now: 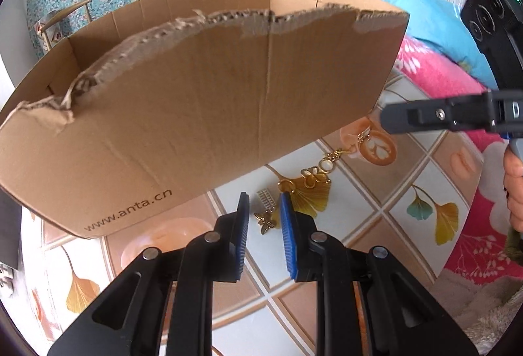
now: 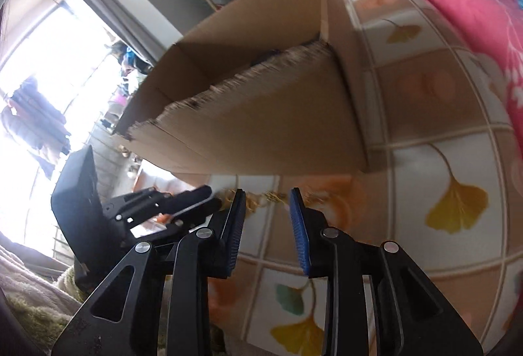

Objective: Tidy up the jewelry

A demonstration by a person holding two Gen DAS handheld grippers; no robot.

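Ginkgo-patterned cloth covers the surface [image 1: 376,192], and nearest the left gripper [image 1: 264,209] lies a butterfly charm [image 1: 266,222], seen between its narrowly parted fingers, which clamp nothing. From the charm a gold chain [image 1: 327,164] runs away to the upper right, so the left gripper looks nearer than the right gripper [image 2: 267,209], whose fingers are also apart and empty. Farthest stands the torn box [image 1: 196,101].
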